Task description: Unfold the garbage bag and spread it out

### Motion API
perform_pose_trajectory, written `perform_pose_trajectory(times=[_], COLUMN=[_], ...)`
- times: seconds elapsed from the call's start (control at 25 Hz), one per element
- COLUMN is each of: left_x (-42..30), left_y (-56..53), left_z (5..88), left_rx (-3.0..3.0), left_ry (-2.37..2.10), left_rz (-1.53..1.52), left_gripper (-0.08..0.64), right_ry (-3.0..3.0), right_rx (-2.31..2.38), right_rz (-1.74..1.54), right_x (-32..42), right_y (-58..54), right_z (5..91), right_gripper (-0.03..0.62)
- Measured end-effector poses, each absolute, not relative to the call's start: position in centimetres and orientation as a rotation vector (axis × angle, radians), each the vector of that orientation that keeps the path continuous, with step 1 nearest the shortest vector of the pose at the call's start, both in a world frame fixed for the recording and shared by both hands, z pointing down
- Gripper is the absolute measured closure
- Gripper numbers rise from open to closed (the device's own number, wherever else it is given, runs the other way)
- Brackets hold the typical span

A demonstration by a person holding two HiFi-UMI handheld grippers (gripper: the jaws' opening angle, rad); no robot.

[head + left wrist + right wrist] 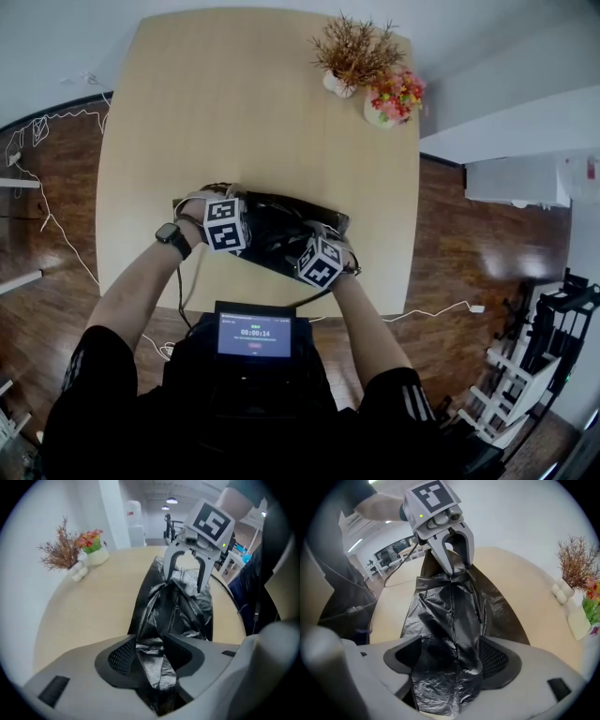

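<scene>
Wood bench (234,112) has the bag (277,223) lying crumpled. Left fingers (117,656) sit half open, right fingers (497,660) wide, bag loose between both. Best to pinch two far edges, then pull apart slowly

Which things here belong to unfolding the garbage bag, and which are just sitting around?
In the job: crumpled black plastic garbage bag; left gripper and right gripper, bag between each one's jaws; light wooden table beneath.
Just lying about: brown dried-twig bouquet in white vase; pink-and-red flowers in pale pot.
</scene>
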State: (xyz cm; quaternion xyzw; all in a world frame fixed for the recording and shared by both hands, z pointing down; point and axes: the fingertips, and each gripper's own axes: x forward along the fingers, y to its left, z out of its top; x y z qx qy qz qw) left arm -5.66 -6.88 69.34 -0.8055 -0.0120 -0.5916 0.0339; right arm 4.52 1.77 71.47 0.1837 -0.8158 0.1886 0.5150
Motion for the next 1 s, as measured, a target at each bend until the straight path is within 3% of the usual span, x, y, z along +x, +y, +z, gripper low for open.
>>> perform_pose_trajectory(times=[0.28,0.44,0.6,0.84,1.0], left_x=[-8.7,-13.3,-14.5,-16.3,-16.7], left_y=[-4.6,-4.2,-4.1,-5.2,-6.7], left_z=[60.1,62.3,65.4,70.0,70.6], left_rx=[-2.732,-2.609,-2.618,-2.389,-2.263], left_ry=[0.204,0.322,0.364,0.319,0.249], left_rz=[-1.559,-1.702,-1.799,-1.96,-1.971], left_gripper=[0.376,0.477,0.522,0.52,0.422], right_ry=[-2.082,-2.13,-2.097,-2.007,-1.925], right_rx=[0.504,0.523,0.501,0.473,0.451], right_rz=[0.401,0.412,0.424,0.472,0.462], right_x=[2.6,1.0,0.0,0.2,1.7], right_y=[0.6,-0.5,-0.6,0.4,1.1], right_z=[66.7,65.3,66.3,69.0,70.6], right_gripper=[0.178,0.178,0.178,0.178,0.179])
